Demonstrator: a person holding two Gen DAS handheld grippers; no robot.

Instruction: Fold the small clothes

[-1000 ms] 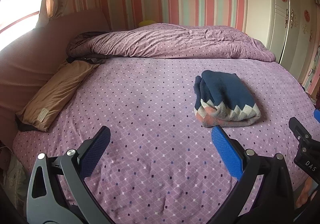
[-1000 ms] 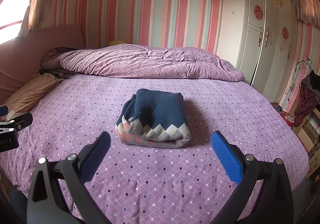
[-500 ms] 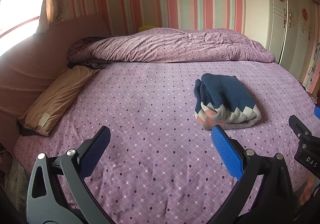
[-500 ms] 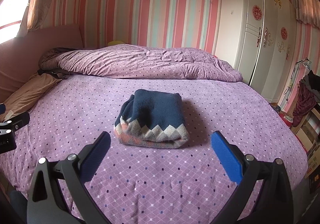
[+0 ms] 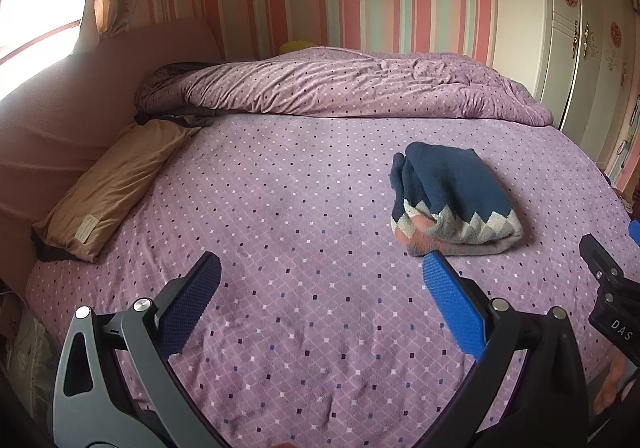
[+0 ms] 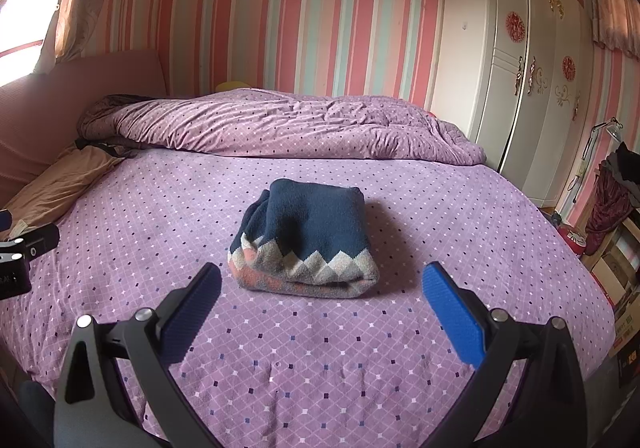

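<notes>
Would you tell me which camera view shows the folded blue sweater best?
The right wrist view: the folded blue sweater lies centred, unobstructed, its zigzag hem facing the camera. The left wrist view shows it off to the right, angled, one fingertip overlapping its near edge.

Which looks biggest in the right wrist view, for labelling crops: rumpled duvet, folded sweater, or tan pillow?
1. Rumpled duvet, stretching across the far side of the bed.
2. Folded sweater, though it lies nearer the camera.
3. Tan pillow, partly cut off, so unsure against the sweater.
</notes>
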